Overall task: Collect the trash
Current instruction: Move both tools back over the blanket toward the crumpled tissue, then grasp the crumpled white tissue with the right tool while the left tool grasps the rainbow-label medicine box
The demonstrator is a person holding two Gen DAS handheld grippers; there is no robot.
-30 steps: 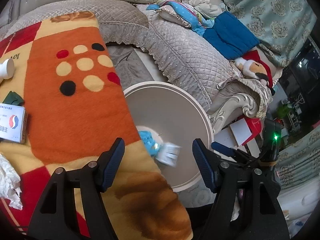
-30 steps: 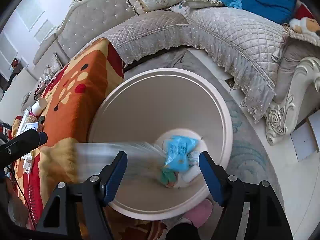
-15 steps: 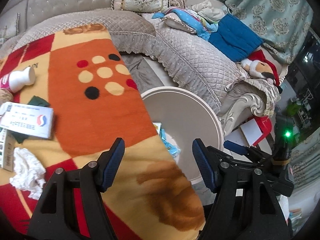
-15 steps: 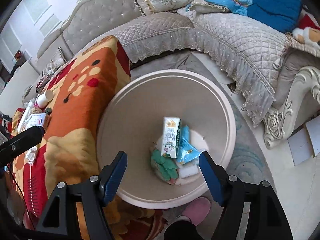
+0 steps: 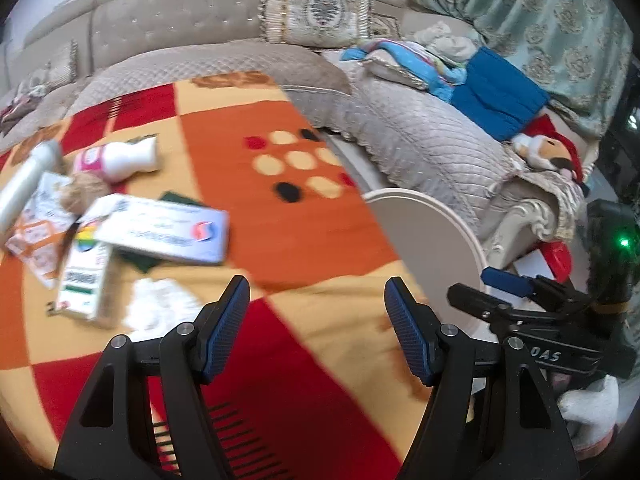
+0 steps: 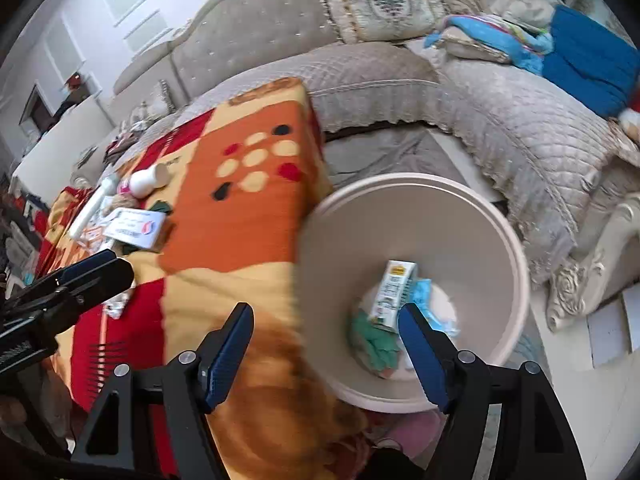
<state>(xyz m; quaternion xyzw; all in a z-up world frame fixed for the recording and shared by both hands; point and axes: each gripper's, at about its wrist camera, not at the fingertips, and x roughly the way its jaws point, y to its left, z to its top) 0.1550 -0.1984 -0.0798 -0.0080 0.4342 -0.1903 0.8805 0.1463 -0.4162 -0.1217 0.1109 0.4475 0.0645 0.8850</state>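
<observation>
I hold the left gripper (image 5: 316,312) above the orange, red and cream patterned blanket (image 5: 304,236) that covers the table. Its blue-padded jaws stand wide apart, and nothing is between them. I hold the right gripper (image 6: 326,340) over the blanket's edge, partly above the round beige plastic bin (image 6: 516,256). Its jaws also stand wide apart and hold nothing.

Trash already in the bin, seen from the right wrist view:
- a small white drink carton with a yellow top (image 6: 394,290), leaning against the other items;
- a crumpled light blue wrapper (image 6: 424,294), just beside the carton;
- a crumpled green piece (image 6: 374,340), at the bottom of the bin.

Trash on the blanket, seen from the left wrist view, all on the far left and well apart from the bin:
- a flat white box with a red and blue round logo (image 5: 164,232);
- a white carton with green print (image 5: 82,276), partly under the flat box;
- a crumpled white tissue (image 5: 158,308), nearest to the left gripper;
- a white bottle with a pink label (image 5: 120,158), lying on its side;
- a white cylinder (image 5: 26,182), at the picture's left edge.

The view is blurred here, so I cannot read any print. A grey quilted sofa (image 5: 420,144) stands behind the table and the bin.
</observation>
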